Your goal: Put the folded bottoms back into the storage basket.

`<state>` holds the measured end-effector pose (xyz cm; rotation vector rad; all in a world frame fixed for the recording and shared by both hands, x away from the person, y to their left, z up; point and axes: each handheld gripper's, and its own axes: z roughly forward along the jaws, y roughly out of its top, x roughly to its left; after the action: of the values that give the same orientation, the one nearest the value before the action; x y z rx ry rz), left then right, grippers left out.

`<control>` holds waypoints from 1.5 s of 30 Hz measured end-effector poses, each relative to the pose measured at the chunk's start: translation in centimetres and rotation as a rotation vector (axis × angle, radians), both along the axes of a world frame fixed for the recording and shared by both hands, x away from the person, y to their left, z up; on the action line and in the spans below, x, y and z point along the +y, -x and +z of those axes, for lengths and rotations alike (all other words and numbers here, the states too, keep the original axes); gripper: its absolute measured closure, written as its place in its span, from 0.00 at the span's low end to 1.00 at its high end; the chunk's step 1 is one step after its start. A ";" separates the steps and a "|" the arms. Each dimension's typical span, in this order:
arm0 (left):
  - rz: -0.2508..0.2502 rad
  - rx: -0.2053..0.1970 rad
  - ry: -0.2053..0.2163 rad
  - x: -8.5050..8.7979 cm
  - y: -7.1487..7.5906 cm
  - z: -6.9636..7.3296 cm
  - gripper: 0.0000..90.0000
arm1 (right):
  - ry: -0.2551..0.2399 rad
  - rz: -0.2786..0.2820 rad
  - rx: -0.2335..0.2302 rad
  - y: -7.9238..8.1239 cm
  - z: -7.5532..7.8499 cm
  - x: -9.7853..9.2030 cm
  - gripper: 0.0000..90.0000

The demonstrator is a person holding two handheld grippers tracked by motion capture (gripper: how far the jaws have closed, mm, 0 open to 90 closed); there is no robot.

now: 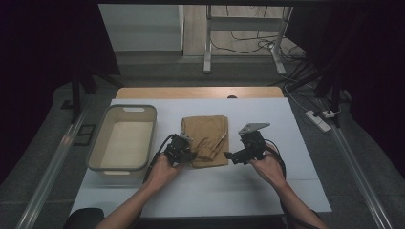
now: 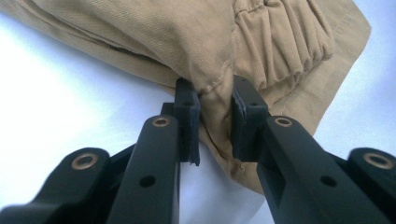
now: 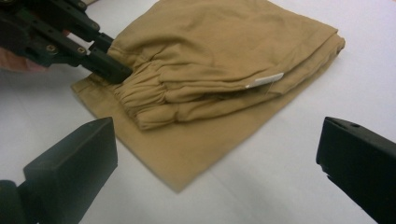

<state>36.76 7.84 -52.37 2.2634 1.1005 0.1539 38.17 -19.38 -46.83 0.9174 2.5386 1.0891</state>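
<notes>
We see a folded tan garment (image 1: 206, 140) with an elastic waistband lying on the white table top (image 1: 248, 191), near the middle, just to the right of a beige plastic bin (image 1: 122, 138) that stands apart from it. A small white label (image 3: 264, 80) sticks out from between the folded layers on one edge.

Our left gripper (image 1: 180, 151) sits at the garment's near left corner. In the left gripper view its two black jaws are pressed together on a bunched fold of the tan cloth (image 2: 215, 100), right beside the gathered waistband, so it is clamped on the garment. In the right gripper view we see that same gripper (image 3: 109, 70) biting into the waistband edge from the upper left.

Our right gripper (image 1: 235, 155) is held just off the garment's near right corner, close to it but not touching. In the right gripper view its jaws stand wide apart with nothing between the pads, the garment's corner lying on the table ahead of them.
</notes>
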 end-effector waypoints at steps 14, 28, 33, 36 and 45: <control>-0.001 -0.008 -0.007 -0.1 0.1 0.0 0.83 | -0.023 -0.002 0.042 -4.1 -0.5 1.1 0.00; 0.001 -0.003 -0.003 -0.1 0.0 0.0 0.83 | 0.037 -0.116 0.083 -7.7 -1.5 1.4 0.00; 0.000 -0.002 -0.003 -0.1 0.0 0.0 0.83 | 0.044 -0.151 0.085 -9.0 -1.8 1.5 0.00; 0.000 -0.001 -0.001 0.0 0.0 0.0 0.83 | 0.075 -0.188 0.096 -9.9 -2.2 1.6 0.00; 0.002 -0.001 0.000 0.0 0.0 0.0 0.83 | 0.075 -0.244 0.117 -12.4 -2.8 1.7 0.00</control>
<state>36.74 7.80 -52.38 2.2620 1.1019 0.1551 50.57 -17.69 -49.66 1.2644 2.4550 0.8867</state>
